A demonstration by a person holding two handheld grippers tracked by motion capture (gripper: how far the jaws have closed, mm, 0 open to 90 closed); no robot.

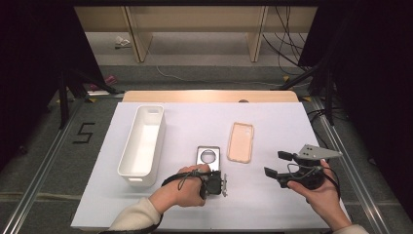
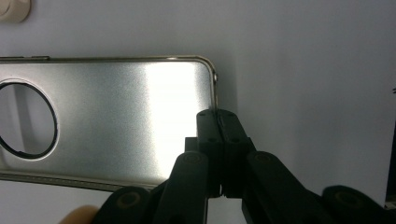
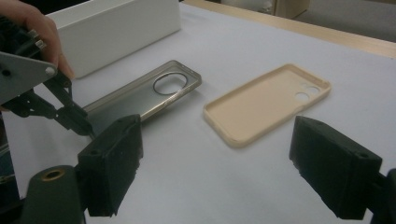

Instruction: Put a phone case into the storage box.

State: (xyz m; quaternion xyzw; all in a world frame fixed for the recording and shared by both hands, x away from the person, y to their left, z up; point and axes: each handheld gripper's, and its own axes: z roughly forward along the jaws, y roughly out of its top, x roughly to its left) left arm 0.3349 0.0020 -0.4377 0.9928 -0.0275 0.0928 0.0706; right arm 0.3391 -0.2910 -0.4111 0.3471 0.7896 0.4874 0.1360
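Note:
A silver phone case (image 1: 202, 165) with a round camera hole lies flat at the middle of the white table. My left gripper (image 1: 210, 173) is at its near end, jaws shut on the case's rim (image 2: 215, 93) close to a corner. The left gripper view shows the brushed metal face (image 2: 130, 121) right under the closed jaws (image 2: 218, 114). A beige phone case (image 1: 241, 142) lies inside-up just right of the silver one. My right gripper (image 1: 276, 164) hovers open to the right of both cases, the beige case (image 3: 261, 105) ahead of its wide-apart jaws (image 3: 219, 154).
A long white bin (image 1: 127, 146) stands on the table's left half, its wall (image 3: 121, 32) behind the silver case (image 3: 130, 100). The left gripper (image 3: 86, 129) and the hand holding it show in the right gripper view. The table's wooden far edge (image 1: 209, 95) borders the floor.

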